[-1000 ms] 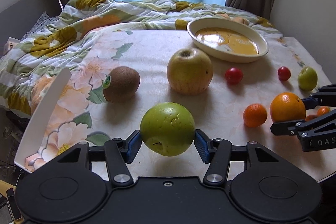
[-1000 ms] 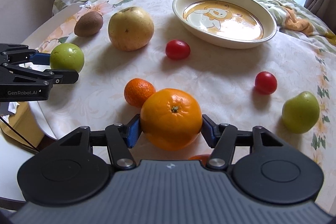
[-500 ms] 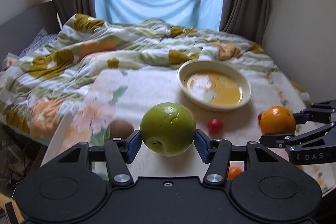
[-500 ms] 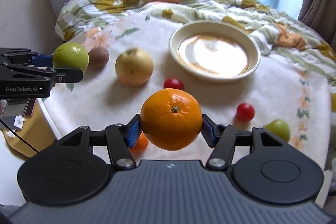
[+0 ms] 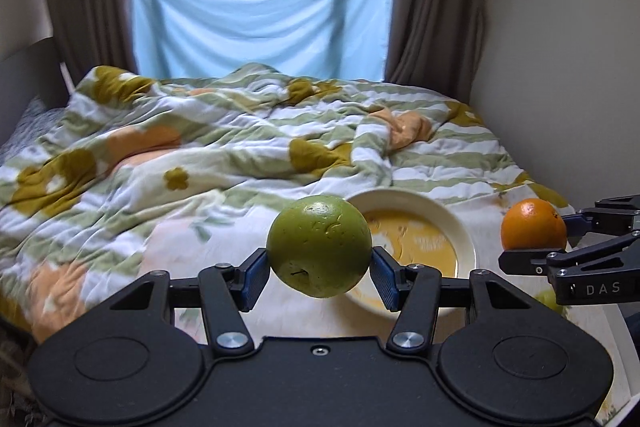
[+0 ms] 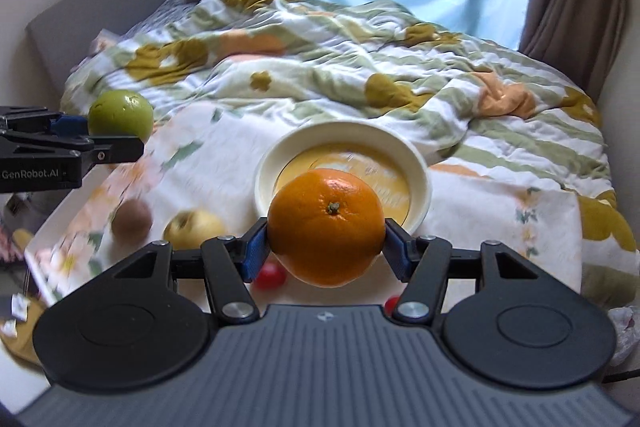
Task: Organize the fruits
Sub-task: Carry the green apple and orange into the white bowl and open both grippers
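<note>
On my left, the left gripper (image 5: 319,273) is clamped on a green apple (image 5: 319,246), lifted clear of the table (image 6: 500,223) — both blue pads pressed to its sides. Lower down I see a kiwi (image 6: 131,217), a yellow apple (image 6: 195,227) and a red cherry tomato (image 6: 270,275) on the cloth. Centre: the cream bowl (image 6: 420,167). My right gripper (image 6: 326,249) is closed on an orange (image 6: 326,227), held aloft before that bowl.
</note>
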A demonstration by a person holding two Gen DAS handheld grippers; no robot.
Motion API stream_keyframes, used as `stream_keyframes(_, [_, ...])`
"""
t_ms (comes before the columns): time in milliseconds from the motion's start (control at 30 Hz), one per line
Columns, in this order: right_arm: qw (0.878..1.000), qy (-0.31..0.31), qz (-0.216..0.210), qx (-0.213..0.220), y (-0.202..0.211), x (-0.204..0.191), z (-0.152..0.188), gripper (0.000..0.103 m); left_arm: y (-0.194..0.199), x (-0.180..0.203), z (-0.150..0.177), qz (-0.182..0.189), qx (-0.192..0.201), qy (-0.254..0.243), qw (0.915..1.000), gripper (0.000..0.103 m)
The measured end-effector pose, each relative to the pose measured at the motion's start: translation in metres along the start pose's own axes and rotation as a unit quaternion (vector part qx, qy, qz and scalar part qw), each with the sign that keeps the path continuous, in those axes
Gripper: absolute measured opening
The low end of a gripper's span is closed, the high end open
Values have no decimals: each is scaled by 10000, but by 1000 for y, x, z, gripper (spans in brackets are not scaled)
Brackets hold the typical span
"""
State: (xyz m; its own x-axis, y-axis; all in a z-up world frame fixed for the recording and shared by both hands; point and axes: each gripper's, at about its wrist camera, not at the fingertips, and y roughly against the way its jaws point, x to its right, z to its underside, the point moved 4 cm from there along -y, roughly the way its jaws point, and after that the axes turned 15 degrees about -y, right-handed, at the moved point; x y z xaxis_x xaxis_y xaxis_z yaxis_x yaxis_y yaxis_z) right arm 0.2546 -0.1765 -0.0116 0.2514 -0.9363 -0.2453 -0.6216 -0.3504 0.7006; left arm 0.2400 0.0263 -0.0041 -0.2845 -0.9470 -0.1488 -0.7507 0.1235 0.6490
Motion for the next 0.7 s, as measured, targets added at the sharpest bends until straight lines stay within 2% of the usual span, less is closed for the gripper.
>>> stream_keyframes(433, [9958,-746,509,128,-72,46,-60,74,-129,13,-48,829,-326,-568,9944,59])
stream_keyframes(700, [9913,-1032,816,41,-103,70,-66,74,-193,36,-47,1157,-694,-919,9866,59])
